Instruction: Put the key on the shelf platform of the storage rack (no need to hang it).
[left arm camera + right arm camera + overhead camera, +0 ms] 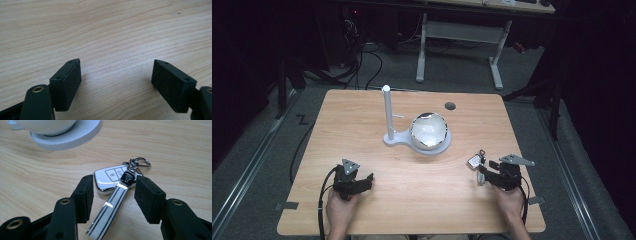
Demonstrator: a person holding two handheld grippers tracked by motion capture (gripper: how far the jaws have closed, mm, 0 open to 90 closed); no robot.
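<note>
A white key fob (474, 161) with a metal ring and a white striped strap (110, 207) lies flat on the wooden table (362, 115) near its right side. My right gripper (481, 176) sits low over it, open, with the strap running between its jaws and the fob body (110, 178) right at its tips (115, 181); I see no pad pressing on it. Near the front left, my left gripper (367, 182) rests open on bare wood, with nothing between its jaws (117, 65).
A white stand (392, 139) with an upright post (387, 110) and a glossy round bowl (429, 131) on its disc base occupies the table's middle. The bowl's base (75, 137) lies just beyond the fob. A dark cable hole (450, 106) sits at the back.
</note>
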